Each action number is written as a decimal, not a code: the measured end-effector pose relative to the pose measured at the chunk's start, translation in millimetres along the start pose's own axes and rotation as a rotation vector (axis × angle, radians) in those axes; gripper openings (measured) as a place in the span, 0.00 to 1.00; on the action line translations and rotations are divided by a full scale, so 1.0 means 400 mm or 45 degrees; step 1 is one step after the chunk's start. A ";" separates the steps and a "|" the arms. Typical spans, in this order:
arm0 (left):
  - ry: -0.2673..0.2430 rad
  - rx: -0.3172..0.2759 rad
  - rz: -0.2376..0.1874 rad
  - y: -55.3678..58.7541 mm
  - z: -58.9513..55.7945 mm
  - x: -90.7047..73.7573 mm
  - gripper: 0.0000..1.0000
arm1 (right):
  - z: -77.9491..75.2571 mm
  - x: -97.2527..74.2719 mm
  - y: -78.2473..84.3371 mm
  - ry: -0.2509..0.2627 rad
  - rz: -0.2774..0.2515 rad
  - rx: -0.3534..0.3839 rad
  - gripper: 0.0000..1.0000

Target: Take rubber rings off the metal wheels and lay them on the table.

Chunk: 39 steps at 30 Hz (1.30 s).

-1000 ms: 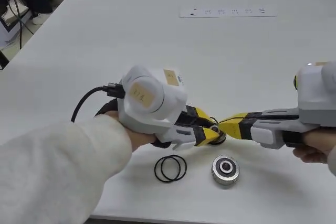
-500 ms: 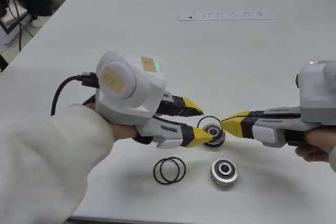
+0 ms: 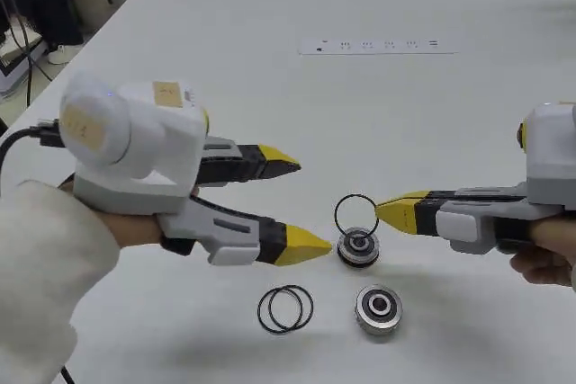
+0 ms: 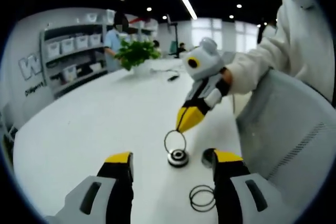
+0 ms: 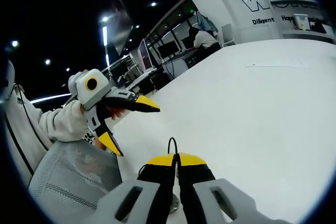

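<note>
1. Two grippers face each other over a white table in the head view. The left gripper has its jaws spread wide and grasps nothing. Its lower tip is just left of a metal wheel.
2. From the right in that view, the right gripper has its jaws pressed together on a rubber ring. The ring stands upright above the wheel, with its lower edge meeting the wheel's top. I cannot tell whether it is caught on the wheel.
3. Nearer the person, a second wheel lies just beside the first. Two loose rings lie flat and overlapping to its left. A power strip lies well apart at the far side of the table.
4. The left gripper view shows its own jaws wide apart with nothing between them. Beyond the gap is the wheel with the upright ring, pinched at its top by the right gripper's yellow tips. The loose rings lie flat near the right-hand jaw. A potted plant stands far back.
5. The right gripper view shows its own jaws closed, with the thin dark ring rising edge-on from between the tips. The left gripper, held in a pale-sleeved hand, is off to the left with its jaws spread.
</note>
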<state>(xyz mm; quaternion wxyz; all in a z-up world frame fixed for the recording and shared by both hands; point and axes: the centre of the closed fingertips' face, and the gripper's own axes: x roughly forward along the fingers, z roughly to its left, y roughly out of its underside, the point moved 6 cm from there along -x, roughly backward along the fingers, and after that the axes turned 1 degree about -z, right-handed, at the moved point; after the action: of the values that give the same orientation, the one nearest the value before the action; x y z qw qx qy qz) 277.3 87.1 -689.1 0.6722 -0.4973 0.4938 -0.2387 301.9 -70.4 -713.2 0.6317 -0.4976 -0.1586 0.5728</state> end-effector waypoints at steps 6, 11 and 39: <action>-0.066 -0.063 -0.036 0.013 -0.001 -0.065 0.75 | 0.033 0.002 -0.014 -0.022 -0.001 -0.011 0.00; -0.095 -0.122 -0.054 0.040 -0.014 -0.100 0.76 | 0.059 0.009 -0.019 -0.032 0.016 -0.048 0.00; -0.073 -0.190 -0.014 0.140 -0.067 -0.133 0.82 | 0.130 0.063 0.046 -0.071 0.219 -0.098 0.00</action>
<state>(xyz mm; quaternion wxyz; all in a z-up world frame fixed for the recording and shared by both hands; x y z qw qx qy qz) 222.6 140.6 -717.5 0.6458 -0.5552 0.4882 -0.1905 259.0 -27.7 -713.7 0.5560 -0.5173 -0.1548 0.6319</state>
